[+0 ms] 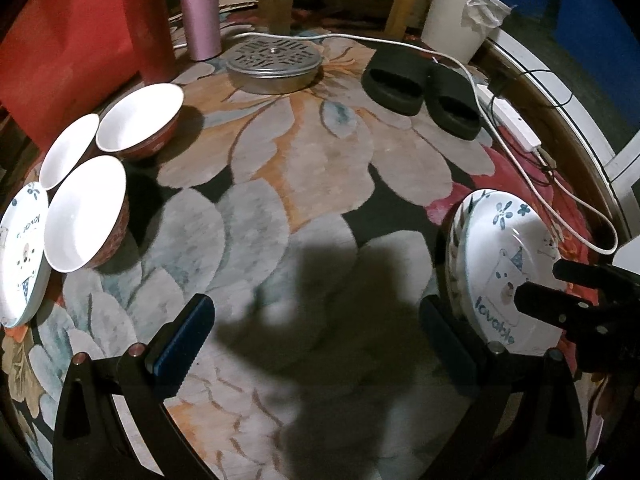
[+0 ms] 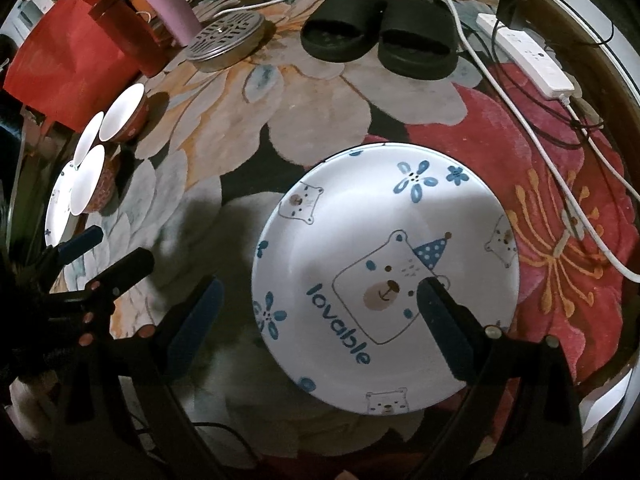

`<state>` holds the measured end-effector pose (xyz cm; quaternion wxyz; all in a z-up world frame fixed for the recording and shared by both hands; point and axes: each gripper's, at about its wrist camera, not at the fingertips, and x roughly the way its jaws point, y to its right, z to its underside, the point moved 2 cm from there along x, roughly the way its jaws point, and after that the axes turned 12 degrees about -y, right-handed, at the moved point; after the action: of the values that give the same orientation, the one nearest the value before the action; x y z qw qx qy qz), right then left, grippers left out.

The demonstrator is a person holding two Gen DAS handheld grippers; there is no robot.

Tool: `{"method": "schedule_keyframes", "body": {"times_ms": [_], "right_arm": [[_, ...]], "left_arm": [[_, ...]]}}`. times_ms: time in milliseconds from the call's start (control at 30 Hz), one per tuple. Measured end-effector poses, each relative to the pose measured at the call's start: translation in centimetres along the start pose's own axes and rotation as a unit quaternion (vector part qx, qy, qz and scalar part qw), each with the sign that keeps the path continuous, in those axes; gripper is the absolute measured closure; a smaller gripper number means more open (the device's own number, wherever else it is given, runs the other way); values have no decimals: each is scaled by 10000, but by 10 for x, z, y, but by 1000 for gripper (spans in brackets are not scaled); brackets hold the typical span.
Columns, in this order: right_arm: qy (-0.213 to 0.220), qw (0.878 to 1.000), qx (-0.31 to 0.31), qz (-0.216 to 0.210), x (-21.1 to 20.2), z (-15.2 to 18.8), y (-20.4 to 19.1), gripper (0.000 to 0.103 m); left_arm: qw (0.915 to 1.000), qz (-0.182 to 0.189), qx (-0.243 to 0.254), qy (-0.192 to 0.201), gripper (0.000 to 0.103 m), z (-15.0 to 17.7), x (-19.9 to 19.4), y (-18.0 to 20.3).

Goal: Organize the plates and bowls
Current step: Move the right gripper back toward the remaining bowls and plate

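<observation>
Above the bear plate (image 2: pixel 384 276), the right claw (image 2: pixel 316 320) hangs spread wide.

Black claw (image 1: pixel 316 344) frames, dark blue ribbed pads (image 1: pixel 182 340), copper and silver screw heads

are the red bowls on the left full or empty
Empty. The three red bowls stand upright on the rug, and their white insides show bare in the left wrist view, with nothing in them.
</observation>
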<state>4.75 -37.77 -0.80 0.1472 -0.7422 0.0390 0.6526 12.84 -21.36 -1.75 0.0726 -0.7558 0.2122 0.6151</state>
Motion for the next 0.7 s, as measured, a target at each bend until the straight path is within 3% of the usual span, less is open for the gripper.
{"method": "schedule_keyframes", "body": {"times_ms": [467, 700], "right_arm": [[-68, 9999, -142, -40, 8, 2, -24, 4], [-164, 9976, -668, 111, 7, -6, -55, 4]], "left_arm": [[9997, -31, -219, -60, 1, 9, -3, -30], [9980, -20, -631, -55, 1, 13, -16, -77]]}}
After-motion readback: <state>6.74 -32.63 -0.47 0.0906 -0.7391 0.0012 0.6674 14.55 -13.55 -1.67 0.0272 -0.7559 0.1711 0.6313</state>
